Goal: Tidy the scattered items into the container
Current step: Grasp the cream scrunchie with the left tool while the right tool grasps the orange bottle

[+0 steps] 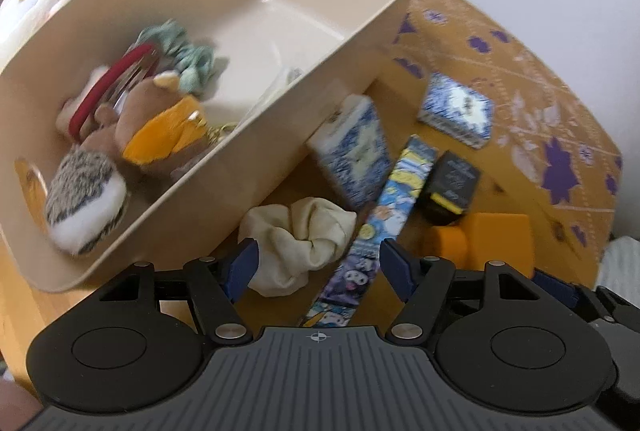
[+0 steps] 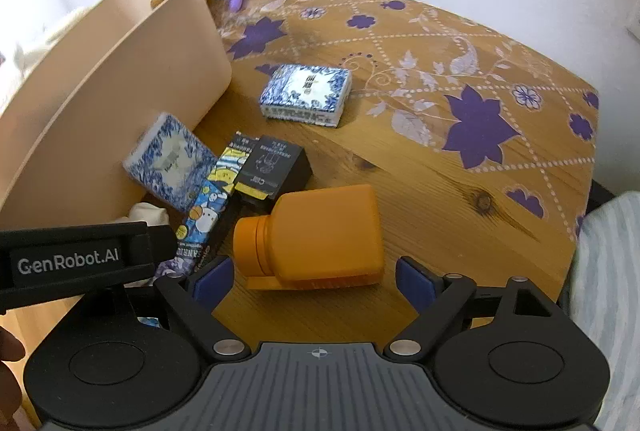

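left wrist view: beige bin [image 1: 248, 43] on the tabletop [image 1: 472, 43] holds three plush toys, a red hoop and a teal scrunchie. loose beside it: one cream scrunchie [image 1: 298, 245], two blue-white boxes [image 1: 352, 155], one cartoon strip box [image 1: 384, 223], one black box [image 1: 452, 183], one orange bottle [image 1: 480, 235]. left hand-held gripper [image 1: 318, 271] jaws wide, empty, the cream scrunchie just ahead between them.

right wrist view: right hand-held gripper [image 2: 312, 283] jaws wide, empty; the orange bottle [image 2: 320, 235] lies on its side just ahead of them, cap pointing left.
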A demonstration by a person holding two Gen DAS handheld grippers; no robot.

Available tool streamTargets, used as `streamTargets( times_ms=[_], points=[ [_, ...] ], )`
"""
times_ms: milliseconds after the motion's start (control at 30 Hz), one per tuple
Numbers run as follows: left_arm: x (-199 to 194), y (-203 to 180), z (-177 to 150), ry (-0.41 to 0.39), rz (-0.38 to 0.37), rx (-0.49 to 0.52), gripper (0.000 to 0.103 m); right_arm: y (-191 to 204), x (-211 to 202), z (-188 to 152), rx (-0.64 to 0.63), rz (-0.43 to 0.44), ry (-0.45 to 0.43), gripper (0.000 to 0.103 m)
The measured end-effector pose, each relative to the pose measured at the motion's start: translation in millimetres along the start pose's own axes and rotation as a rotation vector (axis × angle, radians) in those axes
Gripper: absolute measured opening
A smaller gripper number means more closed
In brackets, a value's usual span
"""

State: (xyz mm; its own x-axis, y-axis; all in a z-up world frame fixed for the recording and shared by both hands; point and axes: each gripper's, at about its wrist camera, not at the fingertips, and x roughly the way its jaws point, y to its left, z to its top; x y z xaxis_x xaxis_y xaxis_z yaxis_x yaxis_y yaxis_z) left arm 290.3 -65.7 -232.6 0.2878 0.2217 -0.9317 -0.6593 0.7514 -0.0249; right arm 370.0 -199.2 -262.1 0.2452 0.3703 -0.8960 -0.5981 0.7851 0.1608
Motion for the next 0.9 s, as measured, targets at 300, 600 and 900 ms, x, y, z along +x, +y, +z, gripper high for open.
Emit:
streamTargets(
  times_ms=[300, 600, 900],
  points=[
    [13, 14, 0, 0.035, 0.057, -0.142, 0.071, -1, 10, 3, -0.011, -0.014, 0.0, 0.092],
    [33, 43, 1, 0.134, 0.11, -0.277, 0.075, 2, 17, 6, -0.043, -0.028, 0.003, 0.092],
    [30, 37, -5, 0.119, 0.113, -0.23, 0.08, 7, 22, 9, -0.082, -0.061, 0.0, 0.091]
  ],
)
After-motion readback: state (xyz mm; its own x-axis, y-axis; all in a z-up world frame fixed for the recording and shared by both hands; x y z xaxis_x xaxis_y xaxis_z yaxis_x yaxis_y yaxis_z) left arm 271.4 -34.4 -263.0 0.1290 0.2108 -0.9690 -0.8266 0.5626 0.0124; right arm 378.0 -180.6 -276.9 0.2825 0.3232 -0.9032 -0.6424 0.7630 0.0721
